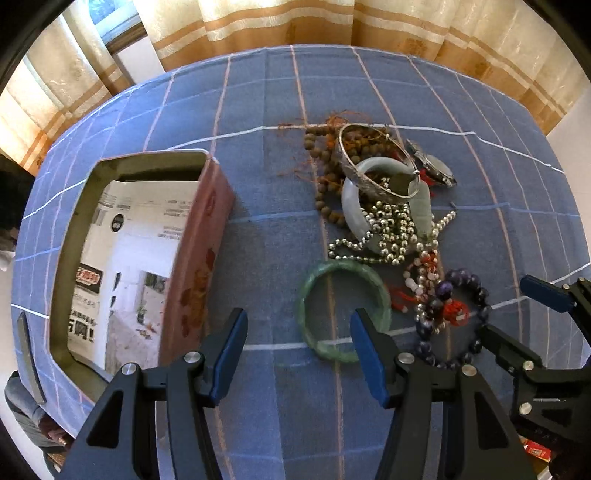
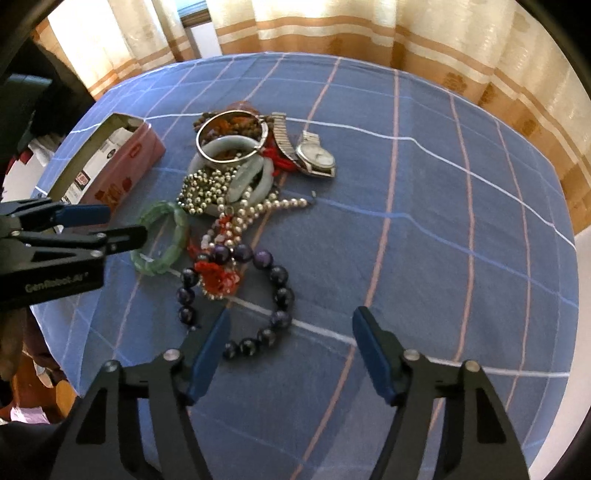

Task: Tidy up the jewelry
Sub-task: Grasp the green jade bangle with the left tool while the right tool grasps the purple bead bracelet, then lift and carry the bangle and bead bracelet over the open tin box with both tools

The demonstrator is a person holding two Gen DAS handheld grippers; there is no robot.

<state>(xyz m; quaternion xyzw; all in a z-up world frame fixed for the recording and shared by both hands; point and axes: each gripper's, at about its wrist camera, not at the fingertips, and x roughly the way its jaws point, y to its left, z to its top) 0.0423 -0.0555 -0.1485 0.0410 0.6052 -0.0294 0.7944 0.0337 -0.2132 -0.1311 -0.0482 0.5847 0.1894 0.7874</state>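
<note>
Left gripper [image 1: 299, 334]: jaws stand wide apart, nothing between the pads, nothing held. It points steeply down at the surface [image 1: 258, 96], which is covered by a blue checked cloth. The green bangle [image 1: 343, 308] lies flat on the cloth just ahead of this gripper's right finger; that fingertip overlaps the bangle's near rim in the left wrist view, and contact cannot be determined. To the left of the left gripper, close beside its left finger, stands the open pink tin [image 1: 140, 266], lined with printed paper.

Right gripper [image 2: 291, 328]: jaws stand partly open, nothing between the pads, nothing held. The dark purple bead bracelet [image 2: 273, 295] lies on the cloth directly ahead of its left finger; the near beads sit just beside that fingertip, and contact cannot be determined.

The remaining jewelry forms one pile ahead of both grippers, beyond the bangle and the bracelet:
- string of silver beads [image 2: 207, 192], spread across the middle of the pile
- pale jade bangle [image 2: 251, 173], tilted, resting on the silver beads
- silver bangle [image 2: 231, 136], leaning on the jade bangle
- brown wooden beads [image 1: 325, 177], at the far left of the pile
- wristwatch [image 2: 316, 155], at the far right of the pile, touching red cord

Curtains [image 2: 332, 26] hang beyond the far edge of the surface
</note>
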